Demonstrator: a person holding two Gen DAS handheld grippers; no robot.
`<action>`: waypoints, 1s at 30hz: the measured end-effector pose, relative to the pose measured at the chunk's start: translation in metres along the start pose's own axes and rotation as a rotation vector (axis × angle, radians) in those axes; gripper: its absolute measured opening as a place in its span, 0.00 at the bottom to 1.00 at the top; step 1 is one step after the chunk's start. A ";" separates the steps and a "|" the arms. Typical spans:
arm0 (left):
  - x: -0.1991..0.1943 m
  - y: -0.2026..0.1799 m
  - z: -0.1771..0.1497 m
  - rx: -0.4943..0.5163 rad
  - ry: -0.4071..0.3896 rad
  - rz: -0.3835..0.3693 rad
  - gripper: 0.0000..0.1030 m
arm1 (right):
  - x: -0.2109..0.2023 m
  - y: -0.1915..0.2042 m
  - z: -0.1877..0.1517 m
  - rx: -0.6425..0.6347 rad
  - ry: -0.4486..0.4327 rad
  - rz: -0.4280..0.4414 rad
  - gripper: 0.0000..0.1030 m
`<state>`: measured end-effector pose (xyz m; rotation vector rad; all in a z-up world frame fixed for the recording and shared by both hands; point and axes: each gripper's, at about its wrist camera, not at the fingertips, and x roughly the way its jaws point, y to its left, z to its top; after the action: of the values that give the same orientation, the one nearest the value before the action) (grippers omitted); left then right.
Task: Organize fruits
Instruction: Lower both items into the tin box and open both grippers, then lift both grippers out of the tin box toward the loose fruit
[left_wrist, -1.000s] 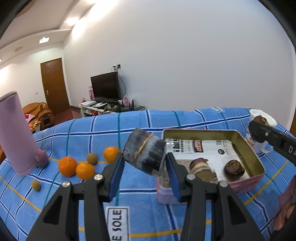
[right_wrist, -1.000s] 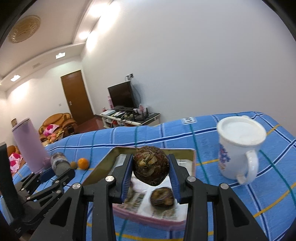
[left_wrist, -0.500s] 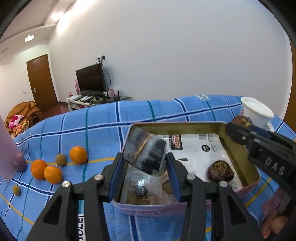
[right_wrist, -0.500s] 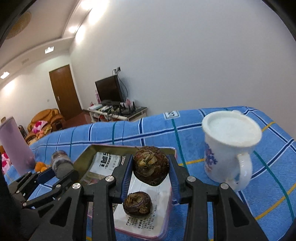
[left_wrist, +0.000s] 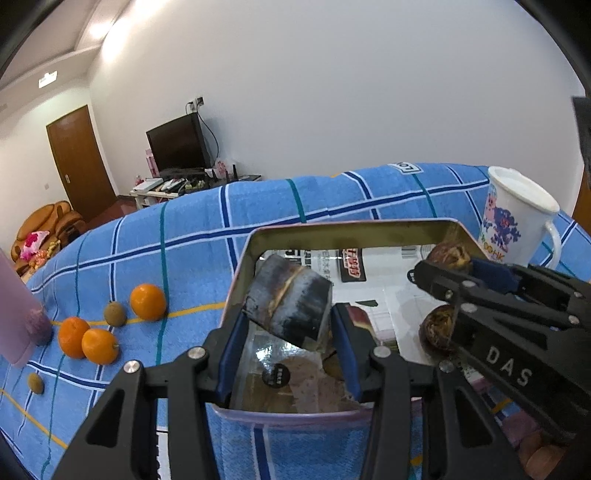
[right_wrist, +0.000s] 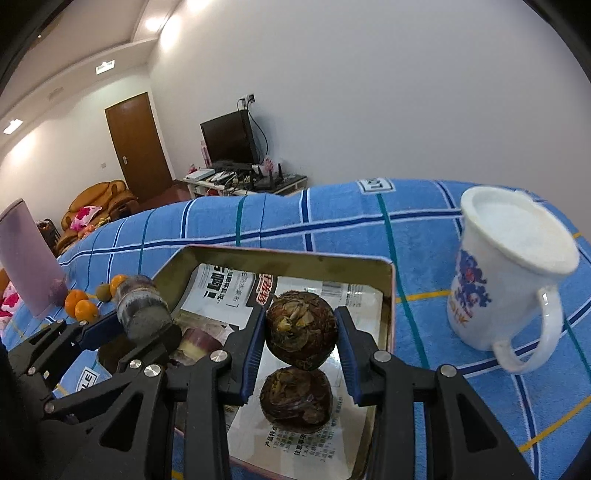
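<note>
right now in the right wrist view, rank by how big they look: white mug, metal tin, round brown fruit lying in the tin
1. metal tin
2. white mug
3. round brown fruit lying in the tin, though it sits nearest the camera, which inflates it

Cut off by the left edge of the left wrist view: pink tumbler (left_wrist: 14, 325), top and far side unseen. Hidden behind the left gripper (left_wrist: 288, 343) and its dark cylindrical chunk (left_wrist: 290, 301): near left corner of the tin tray (left_wrist: 332, 230). Half covered by the right gripper (left_wrist: 448, 271) near the tray's right wall: one brown bulb (left_wrist: 437, 326). Blocked from the right wrist view by the left gripper's fingers: purple-and-cream piece (right_wrist: 201, 341), mostly unseen. Too small to identify: brownish fruits (left_wrist: 114, 313) beside the oranges (left_wrist: 147, 301).
</note>
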<state>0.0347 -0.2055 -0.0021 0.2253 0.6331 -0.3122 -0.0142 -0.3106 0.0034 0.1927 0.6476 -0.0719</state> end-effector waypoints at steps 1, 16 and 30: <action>-0.001 -0.003 0.000 0.007 -0.003 0.004 0.47 | 0.002 -0.001 0.000 0.007 0.009 0.007 0.39; -0.028 -0.012 -0.004 0.031 -0.108 0.038 1.00 | -0.018 -0.006 0.000 0.088 -0.093 0.078 0.73; -0.043 0.027 -0.002 -0.081 -0.232 0.191 1.00 | -0.071 0.001 -0.004 0.036 -0.418 -0.125 0.73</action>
<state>0.0102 -0.1704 0.0254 0.1675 0.3902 -0.1260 -0.0732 -0.3081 0.0435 0.1653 0.2405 -0.2381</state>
